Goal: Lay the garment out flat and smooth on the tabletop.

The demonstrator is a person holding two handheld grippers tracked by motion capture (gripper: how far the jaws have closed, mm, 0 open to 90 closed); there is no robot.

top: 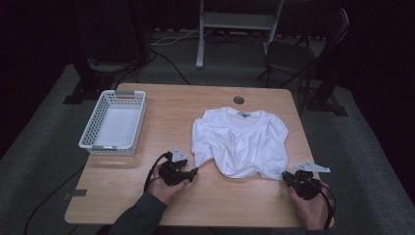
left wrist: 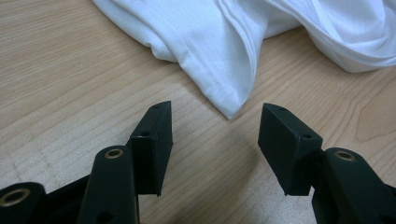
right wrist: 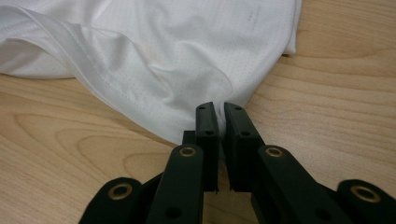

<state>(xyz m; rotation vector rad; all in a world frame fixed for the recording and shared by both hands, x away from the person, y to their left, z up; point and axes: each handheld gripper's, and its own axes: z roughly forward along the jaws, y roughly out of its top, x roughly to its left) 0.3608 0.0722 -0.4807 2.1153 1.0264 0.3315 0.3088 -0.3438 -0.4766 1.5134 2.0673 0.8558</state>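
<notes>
One gripper, the right (right wrist: pixel 220 122), pinches the shirt (right wrist: pixel 163 60); left gripper (left wrist: pixel 215 135) gapes.

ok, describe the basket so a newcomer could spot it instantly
Start at the wooden table, then look to its far left corner. The basket is a white rectangular plastic one with lattice sides, standing apart from the crumpled white shirt at centre right.

T-shirt (right wrist: pixel 154 60): white knit cloth, fine pinhole mesh, faint sheen, stitched hems; a hem pinched between the right gripper (right wrist: pixel 219 123) fingers. Table (left wrist: pixel 70 93): pale wood-grain top, smooth, matt, possibly laminate. Left gripper (left wrist: pixel 215 135) fingers: matt black plastic, brass-coloured rivets behind them. Basket (top: pixel 113 122): white perforated plastic.
</notes>
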